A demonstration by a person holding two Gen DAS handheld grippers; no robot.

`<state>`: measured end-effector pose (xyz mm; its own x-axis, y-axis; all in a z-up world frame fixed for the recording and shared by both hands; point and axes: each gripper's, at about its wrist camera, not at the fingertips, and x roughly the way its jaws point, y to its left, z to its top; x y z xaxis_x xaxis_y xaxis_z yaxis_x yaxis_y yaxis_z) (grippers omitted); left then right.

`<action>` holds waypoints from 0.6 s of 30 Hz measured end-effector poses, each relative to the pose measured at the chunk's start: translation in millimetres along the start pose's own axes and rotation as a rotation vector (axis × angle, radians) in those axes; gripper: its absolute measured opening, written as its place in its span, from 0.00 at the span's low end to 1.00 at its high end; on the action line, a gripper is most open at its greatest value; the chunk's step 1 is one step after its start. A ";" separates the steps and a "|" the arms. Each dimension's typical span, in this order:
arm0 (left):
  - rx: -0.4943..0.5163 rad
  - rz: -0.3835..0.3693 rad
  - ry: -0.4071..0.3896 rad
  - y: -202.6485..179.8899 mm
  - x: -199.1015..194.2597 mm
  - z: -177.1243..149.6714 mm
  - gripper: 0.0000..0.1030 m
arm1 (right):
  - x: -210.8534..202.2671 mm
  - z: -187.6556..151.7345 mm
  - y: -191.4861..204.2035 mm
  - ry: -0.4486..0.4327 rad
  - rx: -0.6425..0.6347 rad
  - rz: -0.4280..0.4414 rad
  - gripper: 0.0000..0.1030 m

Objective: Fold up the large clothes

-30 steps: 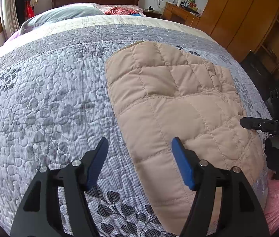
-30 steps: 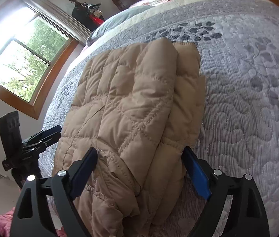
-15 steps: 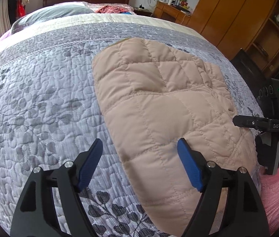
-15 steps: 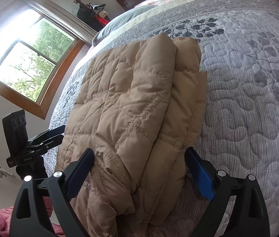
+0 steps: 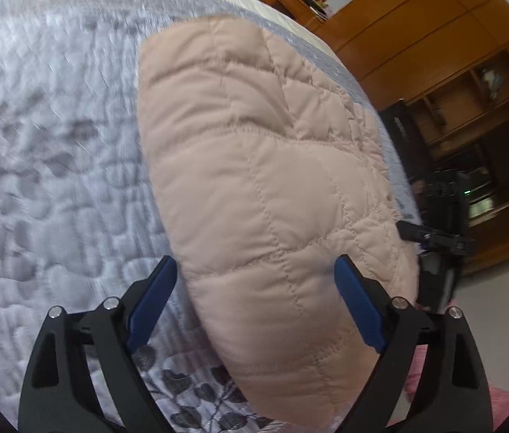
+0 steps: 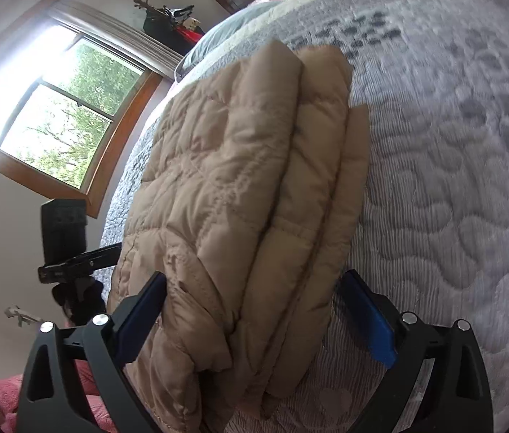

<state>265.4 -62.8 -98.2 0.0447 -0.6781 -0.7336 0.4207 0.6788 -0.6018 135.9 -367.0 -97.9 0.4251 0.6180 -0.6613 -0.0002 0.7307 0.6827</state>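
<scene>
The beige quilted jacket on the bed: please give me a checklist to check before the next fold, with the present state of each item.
1. Beige quilted jacket lies flat on the grey bedspread: ok.
2. Folded layers stacked along one edge, nothing hanging loose: ok.
3. Left gripper jaws opening, near end of jacket between them, pads not pressing: ok.
4. Right gripper jaws opening, straddling the thick folded end, not pinching: ok.
5. Near end of jacket fully on the bed: cannot tell, hidden below the grippers.
6. Bedspread free around the jacket: ok in both views.
</scene>
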 end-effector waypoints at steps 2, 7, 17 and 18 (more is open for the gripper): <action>-0.038 -0.058 0.019 8.0 7.2 0.7 0.89 | 4.4 -2.1 -5.3 0.015 0.021 0.026 0.95; -0.062 -0.122 0.022 13.3 17.3 2.1 0.91 | 11.9 -2.3 -9.4 0.022 0.033 0.058 0.97; -0.025 -0.116 -0.064 -6.9 10.0 -6.8 0.59 | 19.5 -6.3 8.9 -0.008 0.006 0.116 0.46; -0.018 -0.119 -0.077 -10.4 7.2 -8.0 0.56 | 15.6 -7.4 15.7 -0.021 -0.015 0.108 0.43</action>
<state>254.2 -72.4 -99.8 0.0650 -0.7731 -0.6310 0.4110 0.5969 -0.6890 135.8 -343.8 -99.8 0.4404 0.6874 -0.5776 -0.0608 0.6646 0.7447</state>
